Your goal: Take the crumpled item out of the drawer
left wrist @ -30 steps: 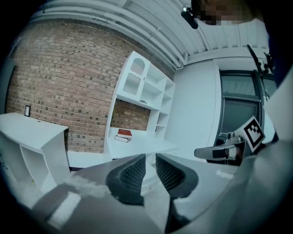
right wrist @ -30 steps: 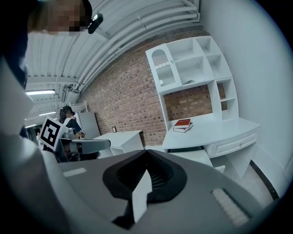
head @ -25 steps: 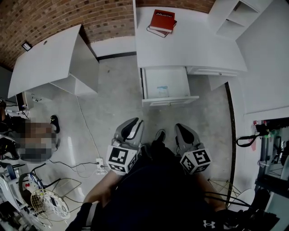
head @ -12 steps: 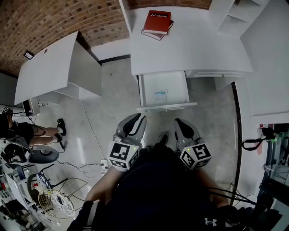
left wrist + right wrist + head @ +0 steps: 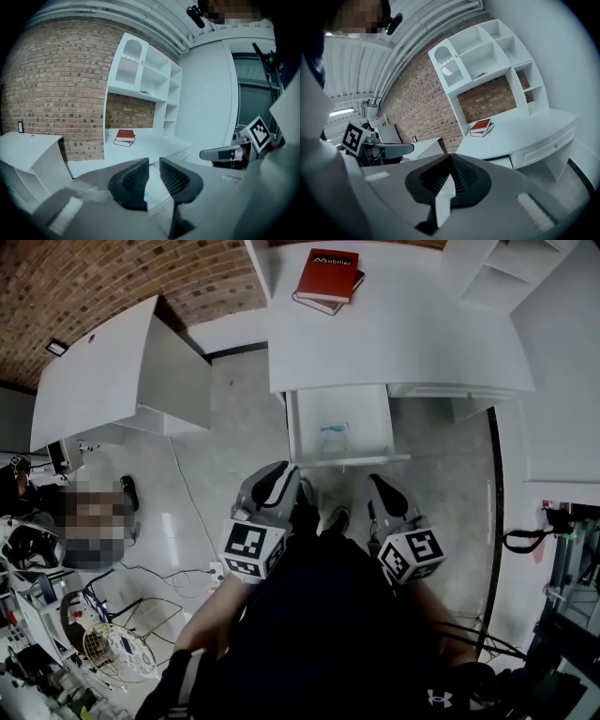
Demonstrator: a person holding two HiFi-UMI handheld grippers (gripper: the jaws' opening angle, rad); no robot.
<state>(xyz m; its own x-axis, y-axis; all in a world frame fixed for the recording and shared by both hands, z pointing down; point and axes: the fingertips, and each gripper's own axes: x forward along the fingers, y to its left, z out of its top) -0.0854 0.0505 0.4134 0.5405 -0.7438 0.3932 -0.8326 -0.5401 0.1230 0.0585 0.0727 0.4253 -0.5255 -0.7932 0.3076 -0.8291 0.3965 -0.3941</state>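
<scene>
Crumpled item (image 5: 335,431): a small pale, blue-tinged wad lying on the bottom of the open drawer (image 5: 347,461), near its middle. The drawer is white and stands pulled out from under the white desk (image 5: 403,334) over the grey floor (image 5: 234,446). Two stacked books (image 5: 327,277), the upper one red, rest on the desk's far part, well apart from the drawer. A white shelf unit (image 5: 487,273) rises at the desk's right end. A second white desk (image 5: 94,371) stands to the left against the brick wall (image 5: 112,277).

Left gripper (image 5: 154,161): held short of the drawer front, jaws parted by a narrow gap, nothing gripped; the drawer shows through the gap. Right gripper (image 5: 451,157): alongside it, jaw tips meeting, holding nothing. Neither touches the drawer or the wad.
</scene>
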